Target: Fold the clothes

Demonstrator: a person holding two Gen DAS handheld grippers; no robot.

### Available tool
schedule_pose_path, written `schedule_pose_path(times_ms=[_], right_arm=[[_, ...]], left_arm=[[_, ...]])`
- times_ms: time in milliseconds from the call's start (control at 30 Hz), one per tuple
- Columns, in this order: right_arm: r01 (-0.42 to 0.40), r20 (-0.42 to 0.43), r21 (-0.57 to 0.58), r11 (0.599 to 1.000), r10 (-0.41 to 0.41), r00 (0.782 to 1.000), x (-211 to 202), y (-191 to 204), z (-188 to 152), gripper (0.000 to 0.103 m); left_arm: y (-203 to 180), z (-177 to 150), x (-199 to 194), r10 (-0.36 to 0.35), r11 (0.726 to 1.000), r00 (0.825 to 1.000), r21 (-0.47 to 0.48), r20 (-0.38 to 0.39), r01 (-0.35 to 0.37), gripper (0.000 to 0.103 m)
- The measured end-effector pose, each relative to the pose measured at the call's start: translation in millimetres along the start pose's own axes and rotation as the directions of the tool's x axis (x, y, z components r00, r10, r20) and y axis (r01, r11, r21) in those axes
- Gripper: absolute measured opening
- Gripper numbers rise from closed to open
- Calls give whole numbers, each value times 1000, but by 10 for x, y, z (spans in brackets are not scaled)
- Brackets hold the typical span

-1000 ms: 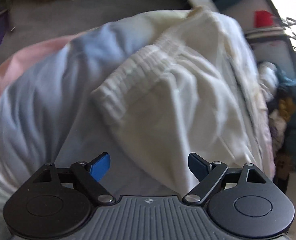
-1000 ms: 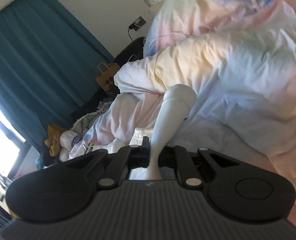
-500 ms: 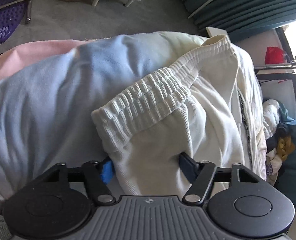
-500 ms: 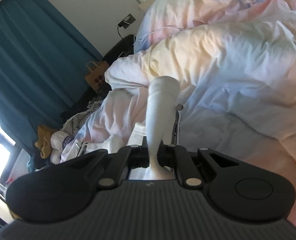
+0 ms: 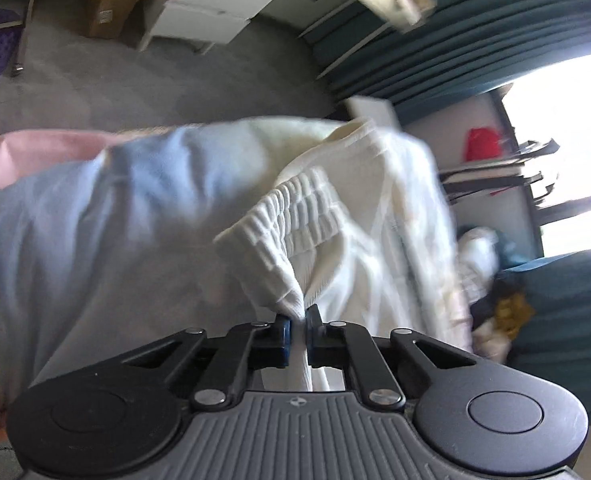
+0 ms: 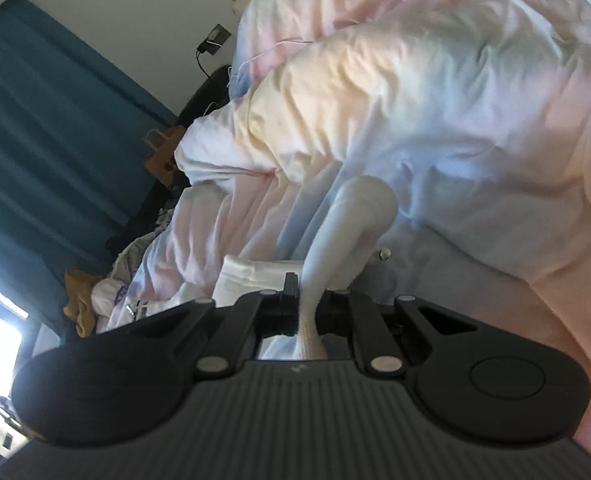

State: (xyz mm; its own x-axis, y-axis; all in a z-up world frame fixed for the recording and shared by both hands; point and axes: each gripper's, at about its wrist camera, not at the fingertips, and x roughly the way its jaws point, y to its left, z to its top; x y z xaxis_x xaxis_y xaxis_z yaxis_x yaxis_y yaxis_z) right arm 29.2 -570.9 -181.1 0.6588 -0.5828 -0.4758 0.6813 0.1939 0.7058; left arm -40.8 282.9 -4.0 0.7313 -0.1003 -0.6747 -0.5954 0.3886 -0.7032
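The left tool (image 5: 298,330) is clamped on a bunched corner of the white shorts (image 5: 359,248) beside their ribbed elastic waistband (image 5: 295,216), which rises off the pastel duvet (image 5: 107,220) on the bed. The right tool (image 6: 307,304) pinches another fold of the same white shorts (image 6: 347,228), drawn up into a taut column above the duvet (image 6: 435,92).

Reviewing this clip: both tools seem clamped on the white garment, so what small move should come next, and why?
Probably lift both together. The left tool pinches the white garment below its ribbed waistband, the right tool grips another bunched part, and most fabric lies on the duvet.
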Motion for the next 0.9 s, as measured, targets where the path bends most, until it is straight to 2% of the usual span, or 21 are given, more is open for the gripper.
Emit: schedule_pose_path(times_ms=[67, 200, 300, 400, 533, 633, 767, 900], right_arm=[[-13, 13, -22, 1000, 13, 1000, -58, -30, 24, 8], [-37, 3, 65, 997, 37, 999, -223, -253, 181, 7], [-47, 4, 99, 994, 47, 999, -374, -333, 294, 7], [-90, 12, 58, 994, 89, 996, -469, -144, 366, 7], [-173, 37, -37, 984, 175, 984, -475, 324, 467, 6], [-201, 36, -121, 972, 207, 978, -290, 755, 523, 6], [-228, 18, -271, 935, 241, 970, 144, 1485, 415, 6], [-213, -3, -425, 880, 233, 972, 790, 2258, 55, 6]], left_arm=[[-39, 22, -144, -55, 998, 998, 10, 28, 54, 7], [-48, 98, -446, -170, 984, 983, -41, 71, 173, 6], [-104, 172, -575, -215, 976, 973, -22, 81, 217, 6], [-213, 250, -592, -234, 972, 970, -3, 66, 235, 6], [-539, 424, -487, -229, 973, 972, 49, 47, 227, 6], [-909, 681, -247, -233, 970, 971, 77, 51, 229, 6], [-1377, 915, 251, -228, 968, 972, 124, 64, 219, 6], [-1702, 1156, 966, -189, 975, 980, 133, 67, 179, 6]])
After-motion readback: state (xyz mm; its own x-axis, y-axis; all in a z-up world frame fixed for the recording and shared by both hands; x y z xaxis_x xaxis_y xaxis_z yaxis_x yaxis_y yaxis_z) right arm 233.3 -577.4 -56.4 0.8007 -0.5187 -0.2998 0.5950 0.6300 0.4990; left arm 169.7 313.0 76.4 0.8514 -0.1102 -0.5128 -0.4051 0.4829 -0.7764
